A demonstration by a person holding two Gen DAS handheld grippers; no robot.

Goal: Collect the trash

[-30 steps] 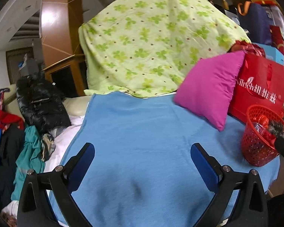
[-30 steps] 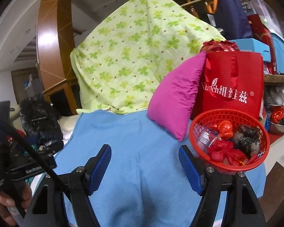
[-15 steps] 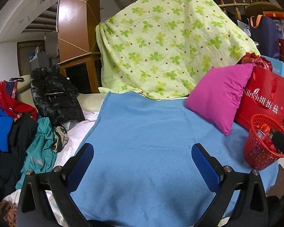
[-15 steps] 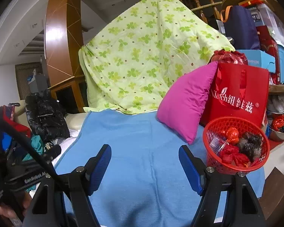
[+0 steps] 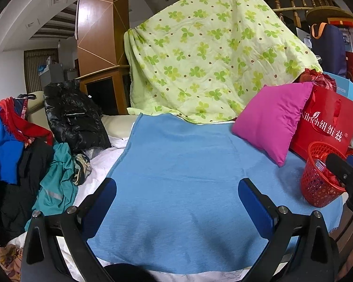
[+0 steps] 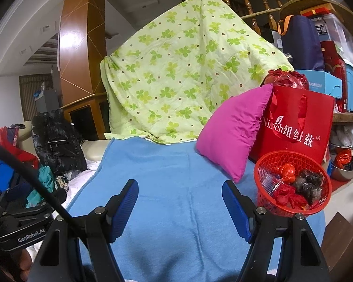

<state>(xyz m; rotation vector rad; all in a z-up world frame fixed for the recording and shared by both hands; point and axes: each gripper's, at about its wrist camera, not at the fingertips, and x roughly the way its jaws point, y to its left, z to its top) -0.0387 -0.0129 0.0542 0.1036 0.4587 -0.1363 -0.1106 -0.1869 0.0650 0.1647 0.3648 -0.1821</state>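
Right gripper (image 6: 180, 205) (jaws apart) — red trash basket (image 6: 291, 208) just right.

White "Nilrich" with Chinese characters and ® on red gift bag (image 6: 296, 129) far right, "FASHION" on blue box (image 6: 322, 83) behind it, "GenRobot.AI" on left gripper (image 6: 18, 225) body near left

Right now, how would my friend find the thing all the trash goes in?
Find the big blue blanket spread flat, then its right edge, where a pink pillow leans on a red paper bag. In front of them stands the red mesh basket. It is the only see-through container there, with crumpled red and dark wrappers inside.
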